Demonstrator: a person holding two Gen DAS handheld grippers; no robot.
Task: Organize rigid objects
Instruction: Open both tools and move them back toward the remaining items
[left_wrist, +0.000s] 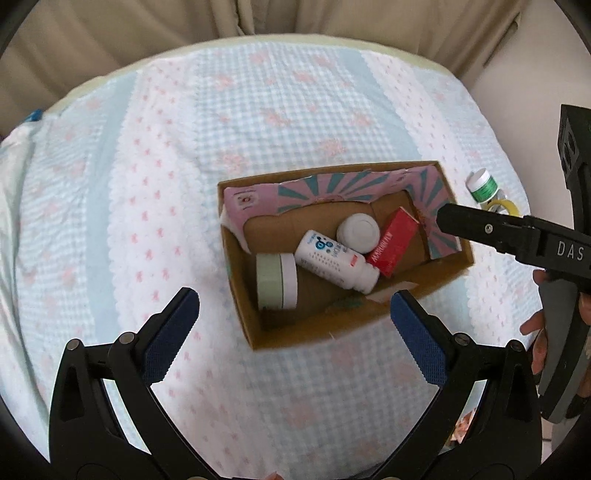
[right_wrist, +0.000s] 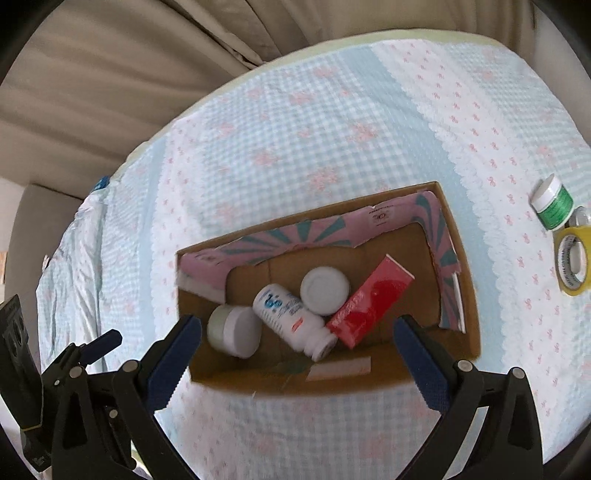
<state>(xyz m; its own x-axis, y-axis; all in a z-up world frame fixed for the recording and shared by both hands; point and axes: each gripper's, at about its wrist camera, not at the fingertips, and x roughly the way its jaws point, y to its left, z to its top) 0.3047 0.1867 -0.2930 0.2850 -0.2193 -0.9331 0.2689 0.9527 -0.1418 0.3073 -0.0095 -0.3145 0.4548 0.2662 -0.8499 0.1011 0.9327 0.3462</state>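
Left gripper (left_wrist: 295, 310): blue-padded jaws spread wide, empty, hovering above the near edge of the open brown cardboard box with pink-and-teal printed inner flaps (left_wrist: 236, 295). Right gripper (right_wrist: 297, 334): jaws also spread, nothing between them, above the box's near wall (right_wrist: 295, 384); in the left view one of its black fingers reaches over the box's right end. Box sits on the pale blue gingham bedspread with pink bows (left_wrist: 184, 147). Inside the box: a squat pale-green jar with a white lid (left_wrist: 277, 281) on its side at the left end, a white plastic bottle with blue print (left_wrist: 334, 260) lying diagonally in the middle, a round white-capped jar (left_wrist: 357, 229) behind the bottle, and a flat red carton (left_wrist: 393, 247) leaning to the right of it. Still outside, well right of the box: a small white jar with a green label (right_wrist: 553, 203), a roll of yellow tape (right_wrist: 572, 260) just beside it, and something small between them, can't tell what. Judgement: four items are in and the collection step is partway done. Next move likely falls to the right gripper, being closer: swing right of the box, drop over the green-label jar, close across its body, carry it into the free space at the box's right end. Tape touching or nearly touching the jar, so approach from the far side to avoid dragging it.
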